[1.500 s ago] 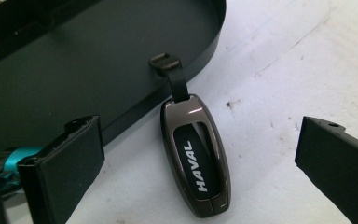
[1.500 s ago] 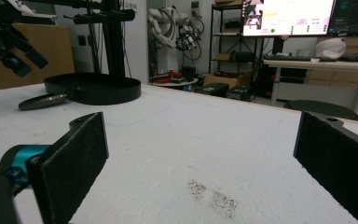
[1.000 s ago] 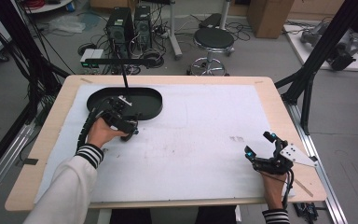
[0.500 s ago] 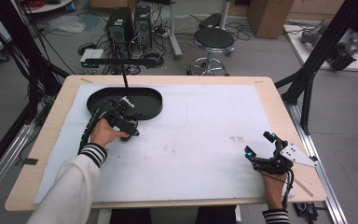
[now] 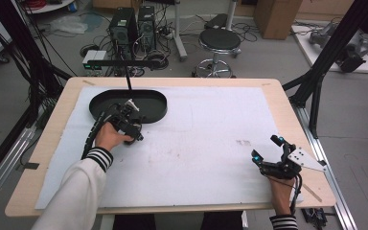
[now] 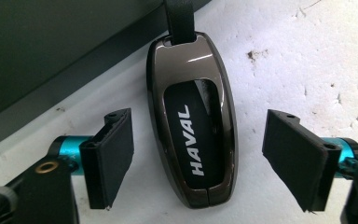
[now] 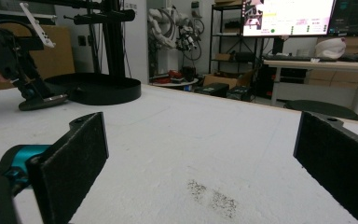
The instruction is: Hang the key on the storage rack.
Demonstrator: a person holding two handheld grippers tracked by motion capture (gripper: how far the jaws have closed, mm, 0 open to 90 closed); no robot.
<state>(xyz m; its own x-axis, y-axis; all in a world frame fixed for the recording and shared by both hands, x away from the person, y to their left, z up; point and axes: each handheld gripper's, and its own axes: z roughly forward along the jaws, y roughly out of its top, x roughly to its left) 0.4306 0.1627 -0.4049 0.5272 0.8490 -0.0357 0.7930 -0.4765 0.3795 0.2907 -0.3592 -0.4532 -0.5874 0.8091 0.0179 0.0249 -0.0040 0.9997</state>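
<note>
two grippers are out over the white foam-covered table (image 5: pixel 201 139), and the risk i see sits with the left gripper (image 6: pixel 198 158): its black padded jaws are spread wide on either side of a glossy dark grey car key fob with a white "haval" label (image 6: pixel 191 135), touching neither flank. that shell looks slick and tapers toward its ends, so if the jaws close off-centre or too near the rounded tip, i'd guess the fob squirts out or swivels on the foam. its black strap (image 6: pixel 179 18) runs off at twelve o'clock toward the black oval tray (image 5: pixel 148 112), whose wall lies just beside it at ten o'clock; a lift might drag the strap against that rim. the fob lies flat on the foam between the pads, its near end level with them, a little closer to the nine o'clock pad. from above, this gripper sits at the tray's six o'clock edge. the right gripper (image 5: pixel 268 151) rests well apart at four o'clock on the table, jaws spread and empty.
</note>
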